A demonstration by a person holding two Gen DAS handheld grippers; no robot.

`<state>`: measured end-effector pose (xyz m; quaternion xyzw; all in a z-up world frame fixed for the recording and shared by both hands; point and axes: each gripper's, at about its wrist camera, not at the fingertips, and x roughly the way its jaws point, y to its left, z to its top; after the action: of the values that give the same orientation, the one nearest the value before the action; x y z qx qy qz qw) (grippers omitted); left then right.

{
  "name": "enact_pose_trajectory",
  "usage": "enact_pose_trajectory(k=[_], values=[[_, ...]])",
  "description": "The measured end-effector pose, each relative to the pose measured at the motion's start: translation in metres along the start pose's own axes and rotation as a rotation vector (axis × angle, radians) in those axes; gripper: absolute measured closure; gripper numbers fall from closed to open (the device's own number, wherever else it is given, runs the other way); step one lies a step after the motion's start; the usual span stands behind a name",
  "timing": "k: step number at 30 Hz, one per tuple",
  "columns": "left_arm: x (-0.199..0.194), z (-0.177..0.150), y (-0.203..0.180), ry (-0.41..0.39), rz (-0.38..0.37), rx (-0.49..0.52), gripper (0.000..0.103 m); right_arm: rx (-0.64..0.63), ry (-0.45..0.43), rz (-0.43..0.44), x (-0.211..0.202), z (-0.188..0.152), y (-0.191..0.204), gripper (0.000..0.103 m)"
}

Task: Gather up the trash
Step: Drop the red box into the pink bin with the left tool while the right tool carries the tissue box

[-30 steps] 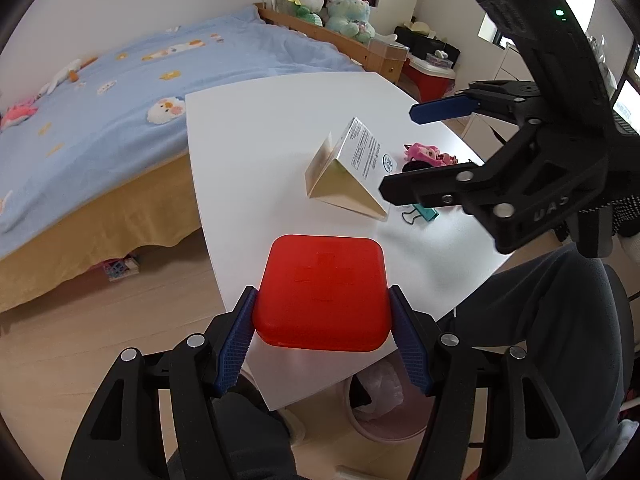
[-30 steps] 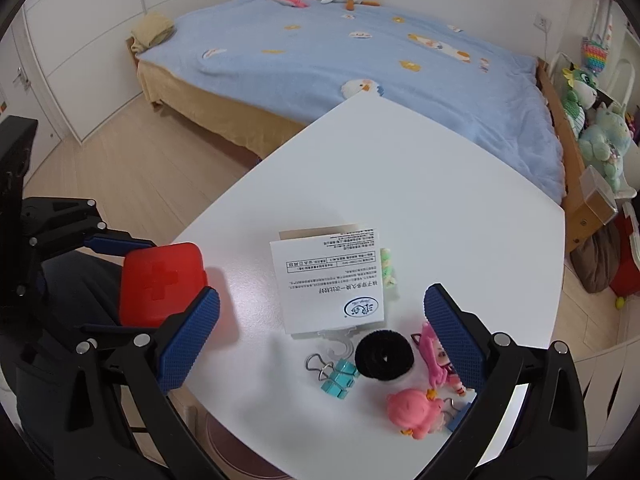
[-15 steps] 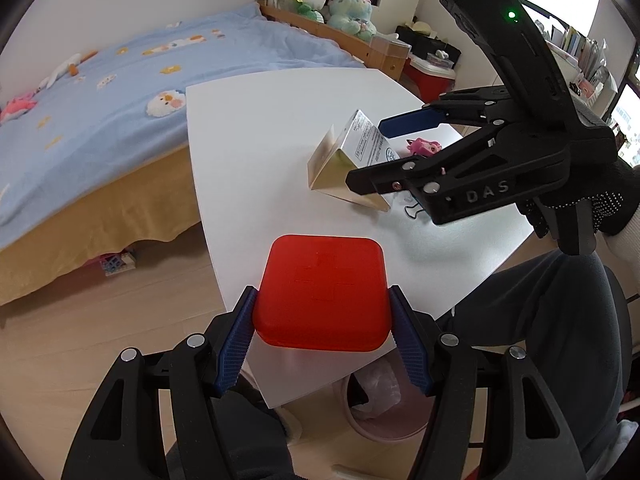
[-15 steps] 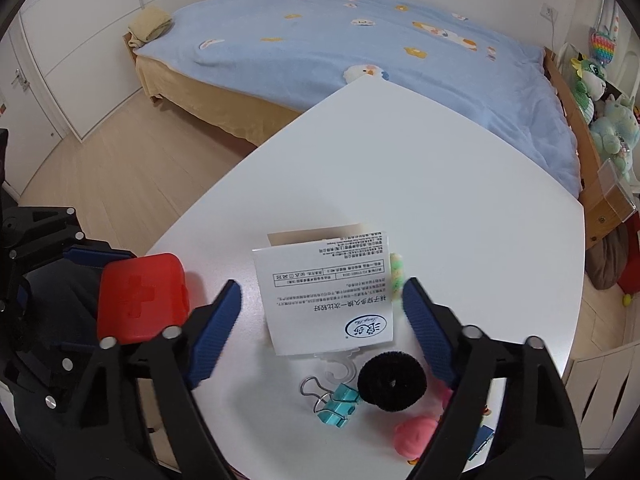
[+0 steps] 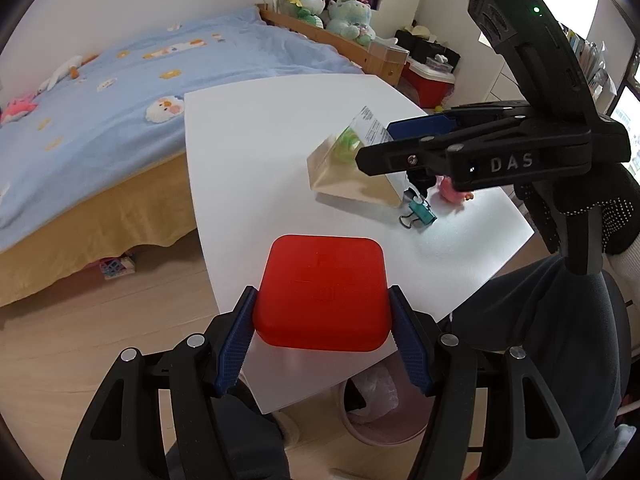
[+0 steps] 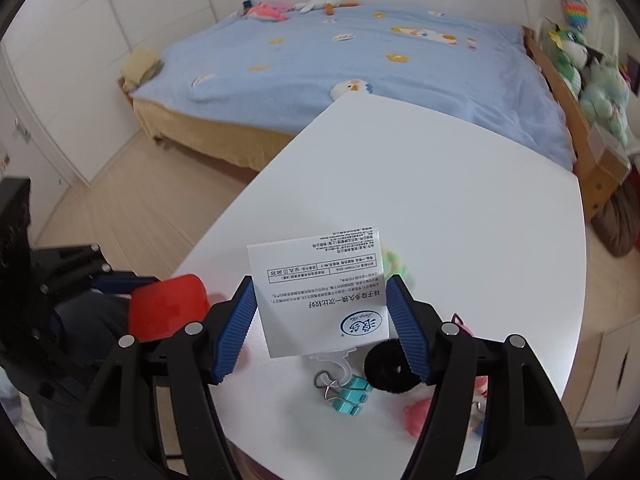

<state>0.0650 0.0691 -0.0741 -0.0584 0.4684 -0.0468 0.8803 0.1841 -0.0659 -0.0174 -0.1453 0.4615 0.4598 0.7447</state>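
A white printed card package [image 6: 312, 264] with a tan back and something green inside [image 5: 348, 176] stands on the white table [image 6: 440, 200]. My right gripper [image 6: 321, 284] straddles the card. Its jaws are closing, and both blue pads touch the card's side edges. In the left wrist view the right gripper [image 5: 376, 142] reaches in from the right over the package's top. My left gripper [image 5: 321, 294] is shut on a red square box with an embossed cross [image 5: 320, 264], held over the table's near edge. A pink bin with a plastic liner [image 5: 380, 412] stands on the floor under the table.
A teal binder clip [image 6: 348, 392], a black hair tie [image 6: 386, 368] and a pink toy [image 6: 420, 416] lie near the package. A bed with a blue cover [image 5: 120, 92] is beside the table. A person's dark-trousered legs [image 5: 540, 340] are at the table's edge.
The right gripper came in over the package and its jaws narrowed onto the card's edges; the package has tilted. The left gripper and the red box stayed where they were.
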Motion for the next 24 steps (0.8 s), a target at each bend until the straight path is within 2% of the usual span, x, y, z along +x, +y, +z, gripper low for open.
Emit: enact_pose_trajectory(k=[4,9,16,24], values=[[-0.002,0.003,-0.004,-0.007,0.000,0.002,0.040,0.119,-0.047,0.072,-0.018,-0.006,-0.015,0.037],[-0.006,0.005,-0.009,-0.020,0.003,-0.002,0.040,0.206,-0.113,0.125,-0.043,-0.011,-0.027,0.037],[-0.019,0.005,-0.017,-0.046,0.007,-0.003,0.040,0.234,-0.173,0.131,-0.074,-0.028,-0.032,0.037],[-0.039,-0.003,-0.036,-0.077,0.019,0.029,0.040,0.212,-0.199,0.106,-0.104,-0.065,-0.023,0.037]])
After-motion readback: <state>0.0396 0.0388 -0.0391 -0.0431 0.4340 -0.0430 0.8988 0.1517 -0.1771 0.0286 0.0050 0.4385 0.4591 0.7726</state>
